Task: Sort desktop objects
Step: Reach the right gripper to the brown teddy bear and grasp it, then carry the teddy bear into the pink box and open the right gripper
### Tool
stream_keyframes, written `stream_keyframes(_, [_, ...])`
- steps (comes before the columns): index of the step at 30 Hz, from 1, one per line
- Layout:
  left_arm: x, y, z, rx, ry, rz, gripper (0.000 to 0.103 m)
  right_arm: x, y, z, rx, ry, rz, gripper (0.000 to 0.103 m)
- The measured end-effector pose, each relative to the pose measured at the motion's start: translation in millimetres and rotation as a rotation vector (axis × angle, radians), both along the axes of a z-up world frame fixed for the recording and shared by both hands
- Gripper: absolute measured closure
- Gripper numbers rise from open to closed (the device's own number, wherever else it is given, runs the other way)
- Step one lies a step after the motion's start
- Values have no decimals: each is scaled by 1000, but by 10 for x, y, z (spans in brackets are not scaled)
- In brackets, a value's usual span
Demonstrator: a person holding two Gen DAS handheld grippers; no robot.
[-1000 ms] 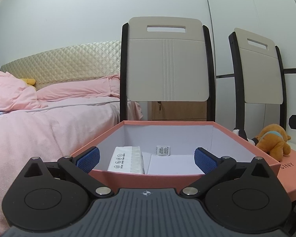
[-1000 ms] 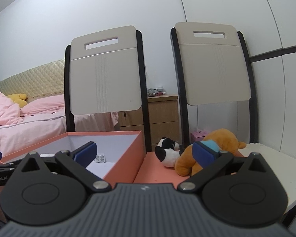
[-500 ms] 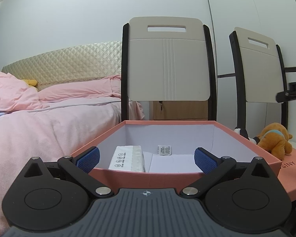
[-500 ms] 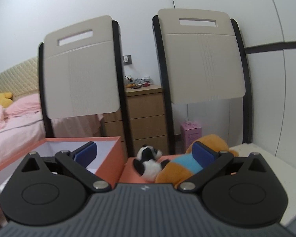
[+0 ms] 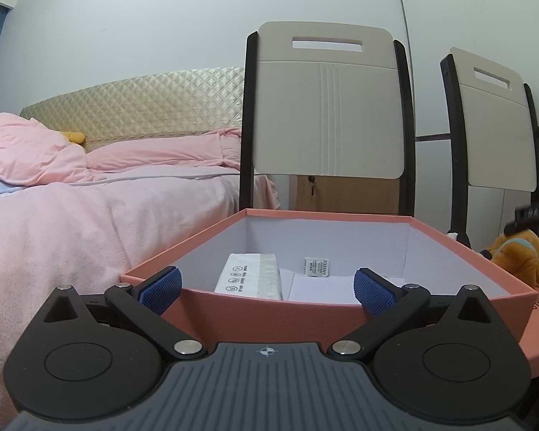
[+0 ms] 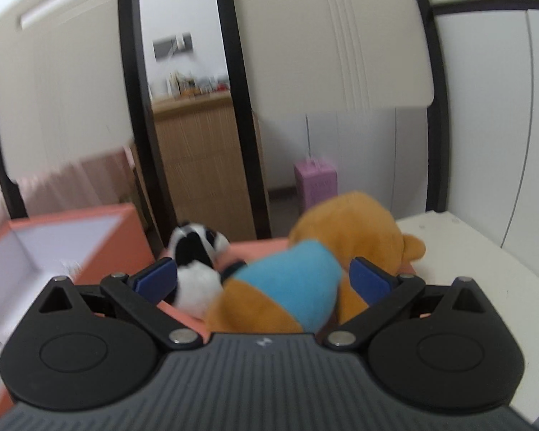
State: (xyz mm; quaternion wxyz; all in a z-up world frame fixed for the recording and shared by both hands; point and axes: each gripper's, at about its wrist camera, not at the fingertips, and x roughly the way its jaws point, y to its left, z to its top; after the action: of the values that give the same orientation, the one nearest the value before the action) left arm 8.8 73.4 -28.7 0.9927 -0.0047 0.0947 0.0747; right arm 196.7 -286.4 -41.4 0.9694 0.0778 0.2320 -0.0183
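At the far left of the left wrist view lay a bed with pink bedding (image 5: 72, 222), and just right of it the left gripper (image 5: 267, 287) hung low at the near wall of the open salmon-pink box (image 5: 269, 309), its jaws spread wide and holding nothing. Inside the box sat a white wrapped packet (image 5: 249, 276) and, beside it, a small white sachet (image 5: 316, 266); two chair backs stood behind. Further right, in the right wrist view, the same box (image 6: 100, 248) showed at the left edge, and next to it a flat salmon-pink lid (image 6: 255, 246) carried two soft toys: a black-and-white plush (image 6: 194, 262) and, touching it on the right, an orange plush dog in a blue shirt (image 6: 305, 280). The right gripper (image 6: 262, 278) was over these toys with its jaws wide apart, the blue-shirted body lying between the pads (image 6: 368, 278) but not yet squeezed; the picture was blurred. The step in hand looked like the reach for the plush dog. The next move probably called for settling lower around the torso, closing firmly enough to hold soft stuffing without catching the smaller toy, then lifting and carrying it leftward over the box wall.
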Motion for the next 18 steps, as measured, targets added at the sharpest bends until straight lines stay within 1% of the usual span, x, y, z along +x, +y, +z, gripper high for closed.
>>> stream_keyframes(2, [-1, 11, 2, -1, -2, 2, 0, 87, 20, -86, -20, 24, -11, 1])
stream_keyframes(4, [-7, 13, -2, -3, -6, -3, 0, 156, 46, -164, -26, 52, -14, 7])
stream_keyframes(5, [-11, 13, -2, -2, -9, -4, 0, 185, 61, -199, -24, 68, -13, 7])
stream_keyframes(6, [-12, 9, -3, 0, -9, -3, 0, 212, 79, -228, -28, 88, -12, 16])
stream_keyframes(7, [-13, 5, -4, 1, -10, -2, 0, 233, 105, -249, -40, 106, -12, 22])
stream_keyframes(8, [-15, 1, -5, 3, -11, -2, 0, 236, 119, -258, -53, 105, -16, 23])
stream_keyframes(10, [-27, -5, -2, 3, -17, -1, 0, 216, 105, -227, -39, 95, -22, 34])
stream_keyframes(13, [-42, -22, -2, 5, -24, -1, 0, 115, 57, -137, -3, 61, -39, 39])
stream_keyframes(18, [-68, -57, 15, 13, -31, -12, 0, -183, 51, 94, 49, -17, -40, 40])
